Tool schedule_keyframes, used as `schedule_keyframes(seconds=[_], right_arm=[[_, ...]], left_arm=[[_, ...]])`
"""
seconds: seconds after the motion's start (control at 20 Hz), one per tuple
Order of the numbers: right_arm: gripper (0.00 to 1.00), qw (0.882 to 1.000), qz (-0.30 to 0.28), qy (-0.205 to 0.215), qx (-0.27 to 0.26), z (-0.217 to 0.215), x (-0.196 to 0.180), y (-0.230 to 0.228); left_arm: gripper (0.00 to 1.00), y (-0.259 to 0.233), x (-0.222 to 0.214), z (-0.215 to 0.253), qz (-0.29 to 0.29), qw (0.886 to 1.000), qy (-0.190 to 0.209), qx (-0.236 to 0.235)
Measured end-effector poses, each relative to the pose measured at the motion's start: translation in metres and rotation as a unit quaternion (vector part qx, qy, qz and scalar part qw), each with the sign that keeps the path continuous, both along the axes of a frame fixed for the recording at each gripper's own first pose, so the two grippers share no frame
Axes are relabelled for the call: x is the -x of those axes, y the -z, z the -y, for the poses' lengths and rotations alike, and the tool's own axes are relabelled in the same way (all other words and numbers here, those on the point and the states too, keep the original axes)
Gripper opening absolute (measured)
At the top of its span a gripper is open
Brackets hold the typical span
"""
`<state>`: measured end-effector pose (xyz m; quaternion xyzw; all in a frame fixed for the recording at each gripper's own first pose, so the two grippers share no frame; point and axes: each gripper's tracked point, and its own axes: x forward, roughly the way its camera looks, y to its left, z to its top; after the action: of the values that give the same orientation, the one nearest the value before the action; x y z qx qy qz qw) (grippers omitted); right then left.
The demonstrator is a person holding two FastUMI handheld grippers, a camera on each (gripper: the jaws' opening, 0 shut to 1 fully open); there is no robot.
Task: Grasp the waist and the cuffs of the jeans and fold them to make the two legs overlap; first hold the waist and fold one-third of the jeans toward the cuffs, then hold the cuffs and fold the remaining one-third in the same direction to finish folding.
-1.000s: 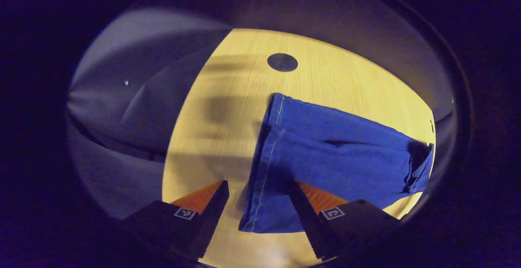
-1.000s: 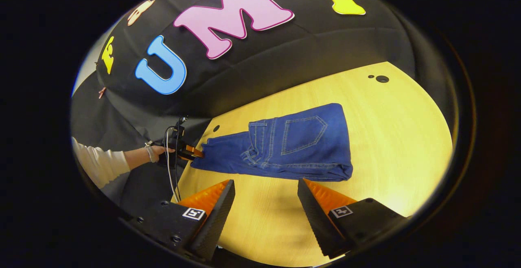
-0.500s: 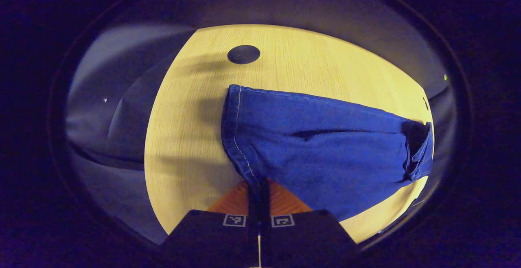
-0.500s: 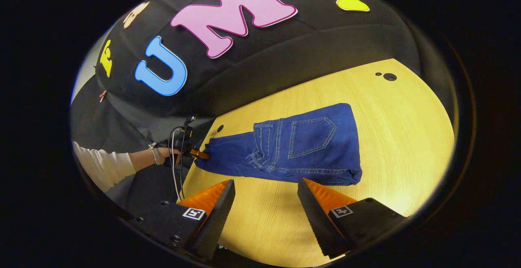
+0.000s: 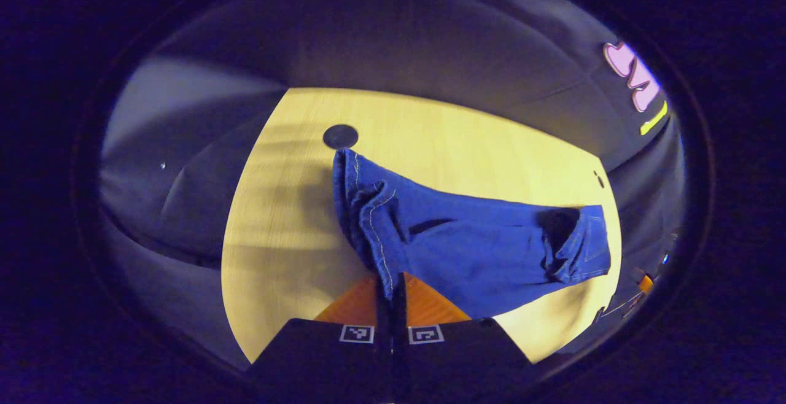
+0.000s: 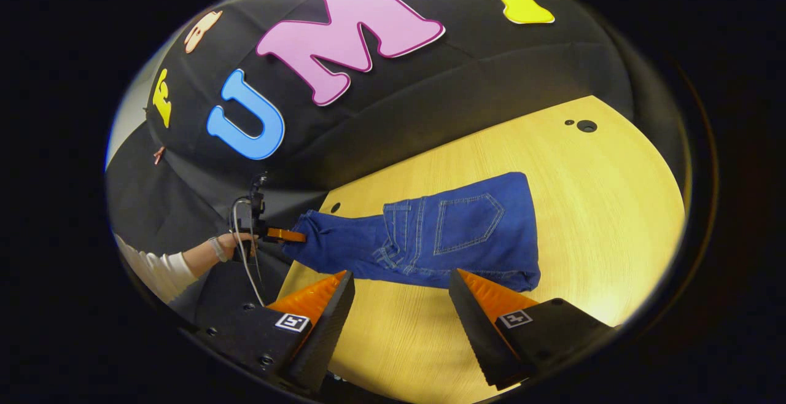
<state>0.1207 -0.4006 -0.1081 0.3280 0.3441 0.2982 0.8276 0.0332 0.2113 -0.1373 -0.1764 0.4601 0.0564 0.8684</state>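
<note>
Blue jeans (image 5: 479, 247) lie partly folded on the wooden table (image 5: 282, 238). My left gripper (image 5: 391, 287) is shut on the cuff end, which is lifted and bunched above the table. In the right gripper view the jeans (image 6: 442, 232) show a back pocket facing up, and the left gripper (image 6: 288, 235) pinches the cuffs at their left end, held by a hand (image 6: 230, 245). My right gripper (image 6: 399, 293) stands open just in front of the jeans' near edge, with nothing between its fingers.
A round dark hole (image 5: 341, 136) sits in the table just beyond the cuffs; another hole (image 6: 586, 126) lies at the table's far right corner. The booth's black cloth wall (image 6: 430, 85) rises behind the table. A cable (image 6: 242, 256) hangs from the left gripper.
My left gripper closed on the cuffs and has lifted them off the table, bunching the hem. My right gripper has stayed open, close to the jeans' near edge.
</note>
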Motion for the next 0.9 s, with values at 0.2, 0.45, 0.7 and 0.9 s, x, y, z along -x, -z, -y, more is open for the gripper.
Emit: schedule_keyframes(seconds=[0.2, 0.45, 0.7, 0.9], right_arm=[[0.95, 1.000, 0.013, 0.009, -0.012, 0.010, -0.004, -0.008], [0.95, 0.999, 0.028, 0.017, -0.013, 0.029, 0.002, -0.016], [0.95, 0.998, 0.032, 0.053, -0.023, 0.076, 0.008, -0.019], [0.95, 0.997, 0.018, 0.078, -0.019, 0.114, 0.008, -0.001]], left_arm=[[0.06, -0.079, -0.026, 0.092, 0.070, 0.994, 0.076, 0.020], [0.06, -0.154, -0.076, 0.258, 0.141, 0.971, 0.167, 0.102], [0.06, -0.112, -0.123, 0.386, 0.116, 0.957, 0.234, 0.128], [0.06, -0.023, -0.138, 0.404, 0.038, 0.966, 0.237, 0.101]])
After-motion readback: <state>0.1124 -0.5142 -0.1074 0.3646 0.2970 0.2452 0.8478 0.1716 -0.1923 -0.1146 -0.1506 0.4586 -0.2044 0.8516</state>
